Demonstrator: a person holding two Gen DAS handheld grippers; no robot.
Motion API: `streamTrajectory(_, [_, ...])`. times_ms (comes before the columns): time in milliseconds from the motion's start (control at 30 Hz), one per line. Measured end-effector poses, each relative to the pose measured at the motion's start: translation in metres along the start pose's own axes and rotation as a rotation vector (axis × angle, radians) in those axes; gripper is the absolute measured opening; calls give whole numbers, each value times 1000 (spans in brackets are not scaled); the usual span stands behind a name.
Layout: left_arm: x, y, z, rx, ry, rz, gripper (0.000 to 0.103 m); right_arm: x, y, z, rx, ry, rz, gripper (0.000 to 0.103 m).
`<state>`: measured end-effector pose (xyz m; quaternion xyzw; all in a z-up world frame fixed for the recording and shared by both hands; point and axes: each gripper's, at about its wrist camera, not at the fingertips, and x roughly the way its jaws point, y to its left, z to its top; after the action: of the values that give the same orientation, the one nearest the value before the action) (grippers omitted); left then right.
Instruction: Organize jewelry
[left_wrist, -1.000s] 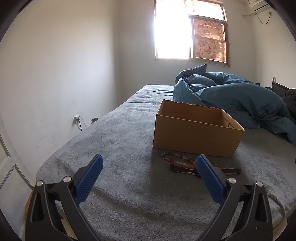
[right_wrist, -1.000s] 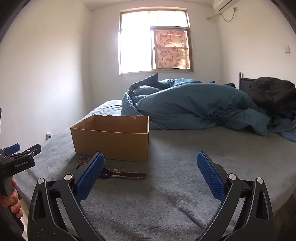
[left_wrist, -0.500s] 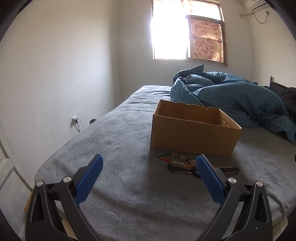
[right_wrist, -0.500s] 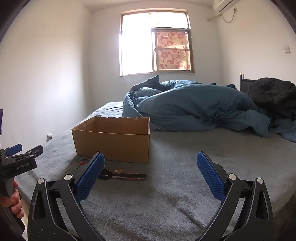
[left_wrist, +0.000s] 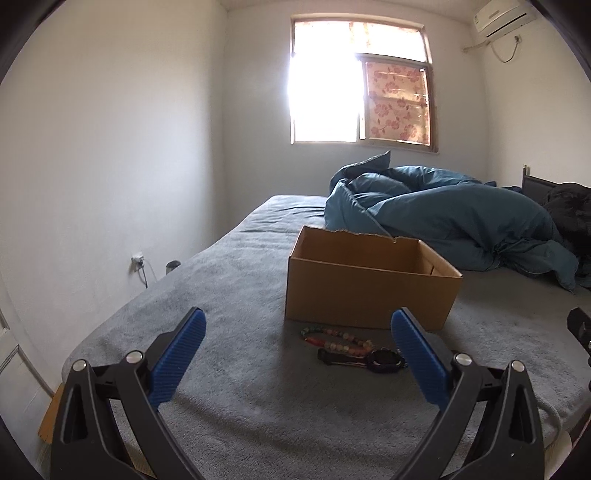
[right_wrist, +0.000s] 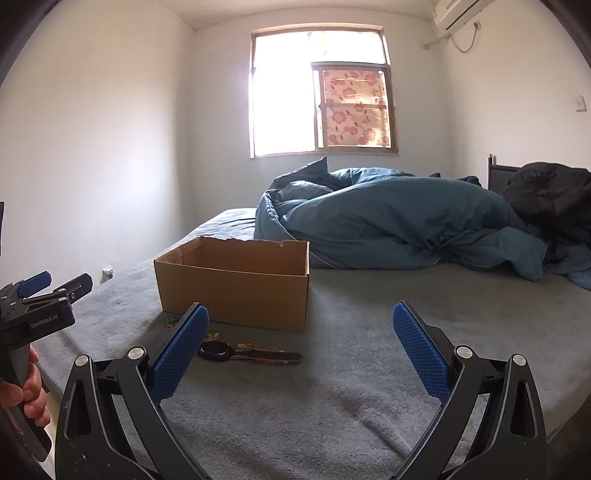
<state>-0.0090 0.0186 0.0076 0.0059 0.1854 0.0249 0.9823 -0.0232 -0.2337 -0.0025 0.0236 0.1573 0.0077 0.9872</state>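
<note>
An open brown cardboard box (left_wrist: 369, 291) (right_wrist: 236, 291) stands on the grey bed (left_wrist: 229, 295) (right_wrist: 362, 332). Just in front of it lie a string of coloured beads (left_wrist: 334, 338) and a dark wristwatch (left_wrist: 382, 360) (right_wrist: 218, 349) with its strap stretched out. My left gripper (left_wrist: 297, 338) is open, held above the bed short of the jewelry, with nothing between its blue pads. My right gripper (right_wrist: 301, 334) is open too, to the right of the watch. The left gripper (right_wrist: 44, 291) also shows at the left edge of the right wrist view, held by a hand (right_wrist: 33, 391).
A crumpled blue duvet (left_wrist: 443, 218) (right_wrist: 388, 221) fills the far half of the bed, with dark clothing (right_wrist: 546, 195) at the far right. A white wall (left_wrist: 110, 147) runs along the left side, with a socket and cable (left_wrist: 138, 258) low down.
Both views have shifted slightly: the box and jewelry sit a little further left and lower in the left wrist view. Both grippers stay open and nothing has been picked up.
</note>
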Motion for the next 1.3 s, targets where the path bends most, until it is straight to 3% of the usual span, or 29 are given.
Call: streamTrajectory(1300, [7,0,-4,-3,45,5,99,-3,-5,-3,19,4,-2,96])
